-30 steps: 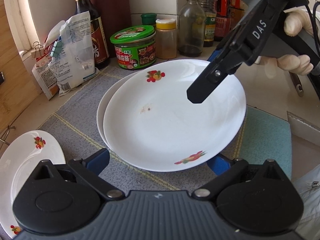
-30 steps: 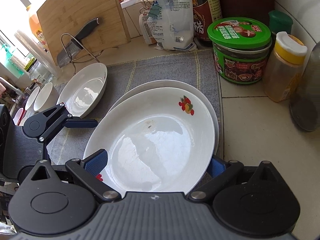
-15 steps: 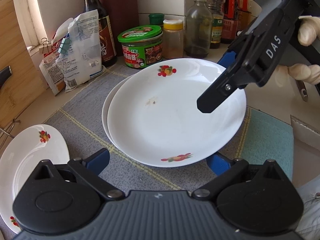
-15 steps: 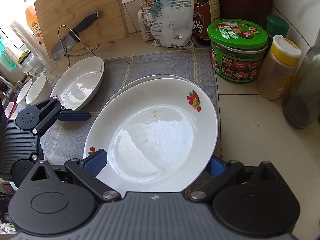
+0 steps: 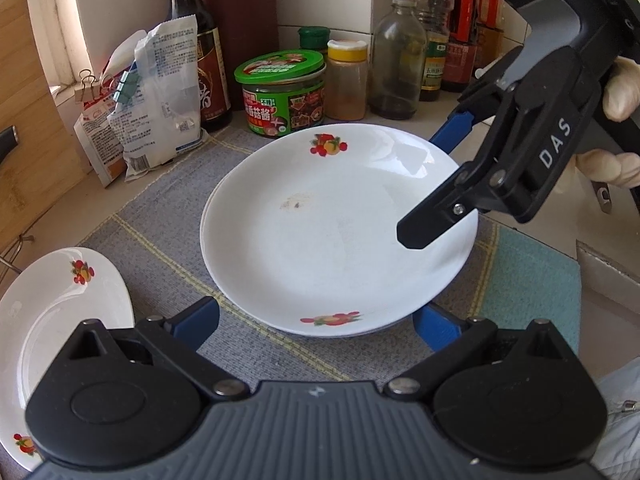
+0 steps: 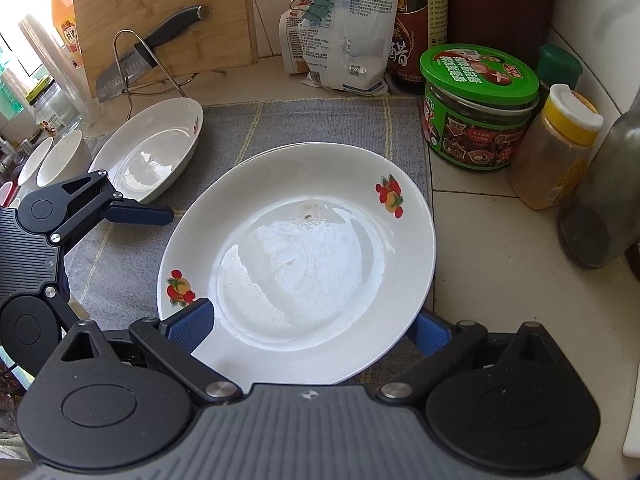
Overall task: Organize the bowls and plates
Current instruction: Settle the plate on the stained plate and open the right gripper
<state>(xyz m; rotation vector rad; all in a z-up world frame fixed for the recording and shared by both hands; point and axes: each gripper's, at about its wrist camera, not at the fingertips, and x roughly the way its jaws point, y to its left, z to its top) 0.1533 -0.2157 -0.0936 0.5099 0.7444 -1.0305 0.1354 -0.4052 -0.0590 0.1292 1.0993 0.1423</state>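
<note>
Three plates: two stacked [image 6: 304, 256] w/ lower mostly hidden, one [image 6: 152, 152] at 10 o'clock, two bowls [image 6: 60, 158] cut off; both tongs—left [image 5: 316, 326], right [image 6: 312, 326]—spread.

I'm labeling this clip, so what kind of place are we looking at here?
Most likely a home kitchen counter: sauce bottles and a green-lidded jar stand against a tiled wall, a knife leans on a wooden cutting board, and stacked plates sit on a gray mat.
</note>
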